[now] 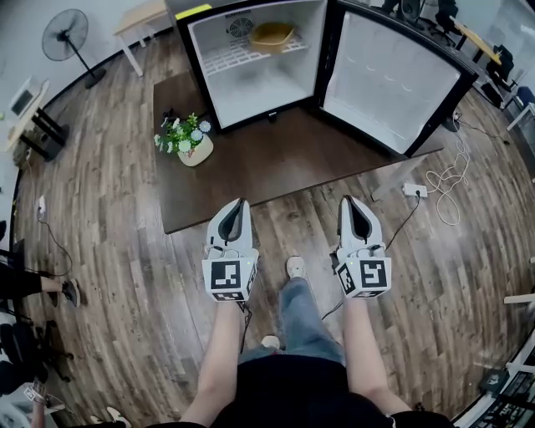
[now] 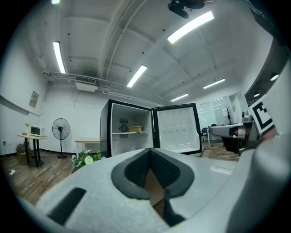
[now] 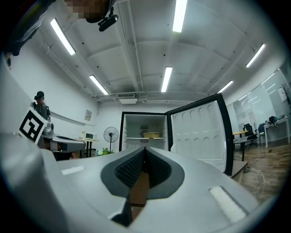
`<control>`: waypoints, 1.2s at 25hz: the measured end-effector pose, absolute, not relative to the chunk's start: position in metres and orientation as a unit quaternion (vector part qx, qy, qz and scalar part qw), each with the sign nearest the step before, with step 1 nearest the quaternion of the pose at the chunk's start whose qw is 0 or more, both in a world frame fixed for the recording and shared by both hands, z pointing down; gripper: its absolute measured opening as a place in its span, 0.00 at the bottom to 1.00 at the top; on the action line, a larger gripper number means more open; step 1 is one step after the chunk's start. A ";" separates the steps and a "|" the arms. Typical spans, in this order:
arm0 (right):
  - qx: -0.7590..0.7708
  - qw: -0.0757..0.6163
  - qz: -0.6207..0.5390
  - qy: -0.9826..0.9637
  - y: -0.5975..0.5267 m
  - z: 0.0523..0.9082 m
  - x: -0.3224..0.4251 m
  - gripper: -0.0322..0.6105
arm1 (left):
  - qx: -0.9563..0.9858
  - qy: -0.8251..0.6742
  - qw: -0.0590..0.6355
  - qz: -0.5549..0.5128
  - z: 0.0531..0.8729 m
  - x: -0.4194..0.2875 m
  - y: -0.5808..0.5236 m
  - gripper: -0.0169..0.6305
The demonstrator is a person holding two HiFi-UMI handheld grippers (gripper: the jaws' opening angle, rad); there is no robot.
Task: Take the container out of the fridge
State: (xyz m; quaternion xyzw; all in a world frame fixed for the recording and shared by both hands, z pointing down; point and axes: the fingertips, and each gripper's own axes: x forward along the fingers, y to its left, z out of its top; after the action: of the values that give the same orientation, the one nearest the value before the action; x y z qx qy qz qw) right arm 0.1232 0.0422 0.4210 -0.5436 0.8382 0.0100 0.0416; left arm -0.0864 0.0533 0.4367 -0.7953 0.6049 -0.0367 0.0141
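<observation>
The container (image 1: 272,35) is a tan, shallow tub on the upper wire shelf of the small open fridge (image 1: 251,92), whose door (image 1: 389,79) swings out to the right. It also shows far off as the tub (image 2: 134,129) in the left gripper view and the tub (image 3: 152,134) in the right gripper view. My left gripper (image 1: 240,202) and right gripper (image 1: 349,200) are held side by side, well short of the fridge and pointing level toward it. Both are shut with nothing between their jaws, tips touching at left (image 2: 150,150) and right (image 3: 145,148).
The fridge stands on a low dark platform (image 1: 276,171) with a pot of flowers (image 1: 191,140) at its left. A standing fan (image 1: 68,38) and a light table (image 1: 142,21) are at the far left. A power strip with white cable (image 1: 415,190) lies at the right.
</observation>
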 end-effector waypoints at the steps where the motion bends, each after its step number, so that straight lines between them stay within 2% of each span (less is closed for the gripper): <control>1: -0.542 0.042 0.009 0.839 0.033 0.422 0.123 0.06 | -0.794 0.606 0.016 -0.038 0.436 -0.086 0.045 0.03; 19: -0.455 0.017 0.013 0.890 -0.198 0.405 0.090 0.06 | -0.760 0.648 0.026 -0.036 0.404 -0.080 -0.172 0.03; 24: -0.425 -0.002 0.026 0.905 -0.233 0.406 0.075 0.06 | -0.758 0.651 0.029 -0.041 0.403 -0.071 -0.206 0.04; 30: -0.415 0.007 0.025 0.910 -0.257 0.398 0.065 0.06 | -0.761 0.647 0.032 -0.041 0.397 -0.067 -0.232 0.03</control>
State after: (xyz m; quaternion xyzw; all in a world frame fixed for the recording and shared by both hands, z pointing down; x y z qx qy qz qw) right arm 0.0649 -0.2567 0.3981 -0.4145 0.9097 0.0247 0.0068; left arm -0.0671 -0.2321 0.3967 -0.7607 0.6470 -0.0415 0.0318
